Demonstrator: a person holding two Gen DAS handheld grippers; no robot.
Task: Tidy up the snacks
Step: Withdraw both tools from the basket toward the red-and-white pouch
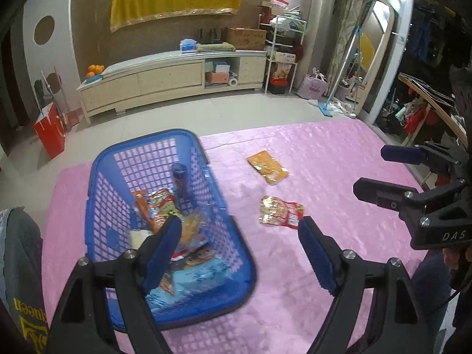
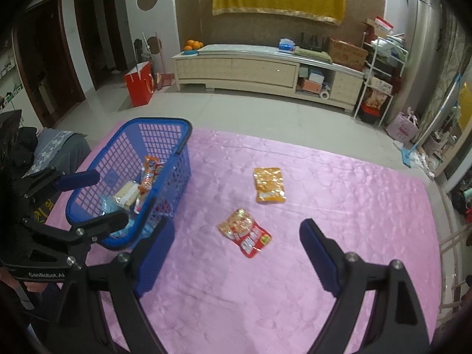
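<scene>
My right gripper [image 2: 237, 246] is open wide over the pink cloth [image 2: 324, 206] with nothing in it. A red snack bag [image 2: 244, 233] lies just ahead, and an orange snack bag [image 2: 270, 185] lies past it. The blue basket [image 2: 180, 159] of snacks sits left, beside my left gripper [image 2: 100, 197].

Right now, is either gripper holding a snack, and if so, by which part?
Nothing is held. The left gripper and right gripper both stand open and empty above the pink cloth.
</scene>
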